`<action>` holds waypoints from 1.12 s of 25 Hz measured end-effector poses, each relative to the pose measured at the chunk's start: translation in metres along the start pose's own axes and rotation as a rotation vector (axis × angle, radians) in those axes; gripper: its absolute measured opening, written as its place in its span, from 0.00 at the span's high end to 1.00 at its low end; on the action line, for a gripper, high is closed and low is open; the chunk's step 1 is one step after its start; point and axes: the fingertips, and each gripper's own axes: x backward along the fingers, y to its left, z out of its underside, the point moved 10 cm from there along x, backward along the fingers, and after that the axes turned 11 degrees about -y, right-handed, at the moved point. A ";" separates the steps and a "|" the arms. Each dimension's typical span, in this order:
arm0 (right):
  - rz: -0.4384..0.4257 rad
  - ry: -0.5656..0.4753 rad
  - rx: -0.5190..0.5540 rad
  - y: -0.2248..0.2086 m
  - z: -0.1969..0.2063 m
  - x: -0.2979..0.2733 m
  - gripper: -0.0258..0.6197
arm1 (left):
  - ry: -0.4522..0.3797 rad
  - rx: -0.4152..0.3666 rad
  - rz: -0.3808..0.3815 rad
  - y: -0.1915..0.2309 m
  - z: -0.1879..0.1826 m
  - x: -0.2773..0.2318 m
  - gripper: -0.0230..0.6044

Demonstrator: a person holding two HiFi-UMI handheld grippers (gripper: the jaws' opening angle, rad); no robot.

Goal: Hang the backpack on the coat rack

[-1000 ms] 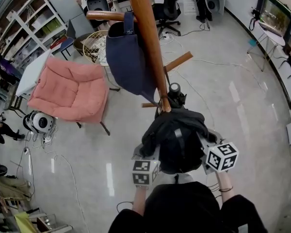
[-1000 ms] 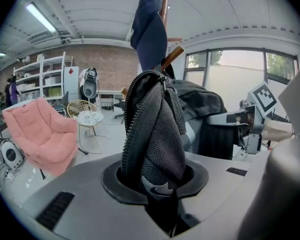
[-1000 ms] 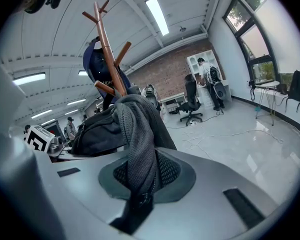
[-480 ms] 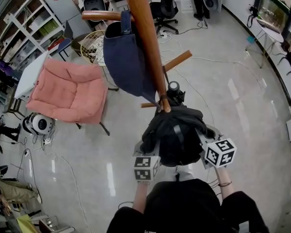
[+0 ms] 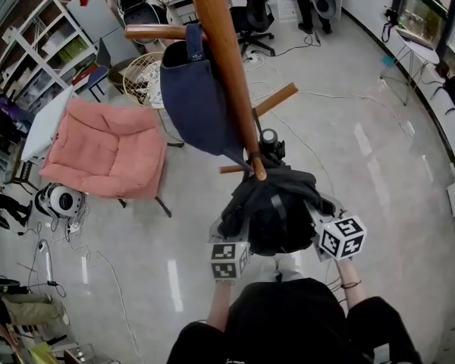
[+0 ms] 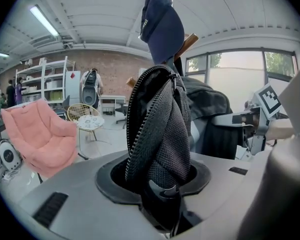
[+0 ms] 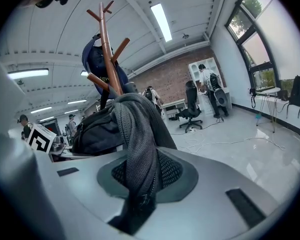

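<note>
The black backpack hangs between my two grippers, pressed up against the wooden coat rack pole. Its top sits by a short lower peg. A navy bag hangs from the upper left peg. My left gripper holds a fold of black mesh with a zipper; its jaws are opening with the fabric still between them. The right gripper is shut on a grey mesh strap that runs down into its jaws. Both sets of fingertips are hidden by fabric.
A pink armchair stands to the left, with a round wire side table behind it. White shelving lines the far left. An office chair and loose cables lie beyond the rack. A white round appliance sits on the floor.
Both grippers and the backpack have drifted a little toward the pole and downward. The fabric stays in both grippers.
</note>
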 end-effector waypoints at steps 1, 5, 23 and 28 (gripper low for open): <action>0.001 -0.002 0.000 0.000 0.000 0.000 0.89 | -0.002 0.001 -0.001 0.001 0.000 0.000 0.72; 0.002 0.000 0.004 -0.001 0.001 -0.001 0.87 | -0.010 0.006 -0.009 0.003 0.002 -0.002 0.69; -0.066 -0.022 0.016 0.014 -0.002 0.023 0.59 | -0.074 0.010 -0.034 0.004 -0.014 0.033 0.47; -0.086 -0.051 0.038 0.021 -0.013 0.042 0.59 | -0.094 -0.019 -0.050 0.002 -0.023 0.057 0.47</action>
